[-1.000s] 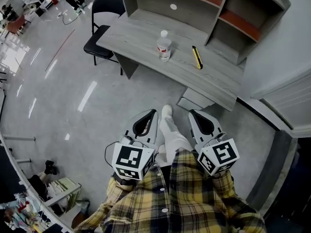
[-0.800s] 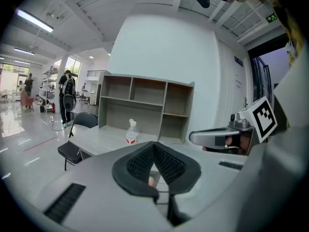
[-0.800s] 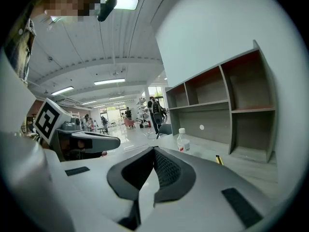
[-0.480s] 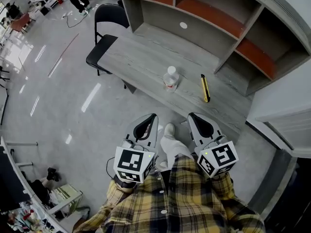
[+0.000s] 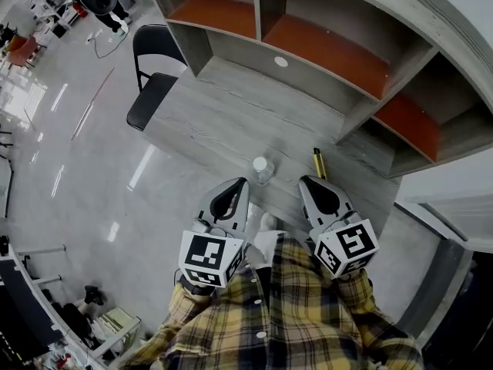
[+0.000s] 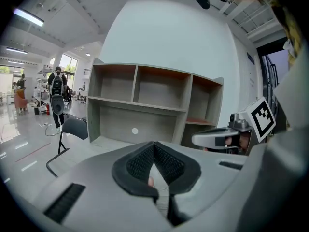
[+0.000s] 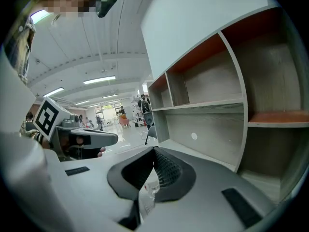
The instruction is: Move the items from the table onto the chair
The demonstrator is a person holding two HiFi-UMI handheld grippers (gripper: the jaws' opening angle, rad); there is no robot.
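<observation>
Bottle (image 5: 263, 169) stands upright; yellow cutter (image 5: 317, 161) lies lengthwise toward shelves (image 5: 323, 48).

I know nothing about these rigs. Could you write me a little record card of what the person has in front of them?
Surface: grey desk, with a shelf unit behind it
Items on desk: clear bottle; yellow tool, lying apart from it
Chair: black chair at the desk's left end
Grippers: left gripper shut, empty; right gripper shut, empty
Task state: neither item moved yet
</observation>
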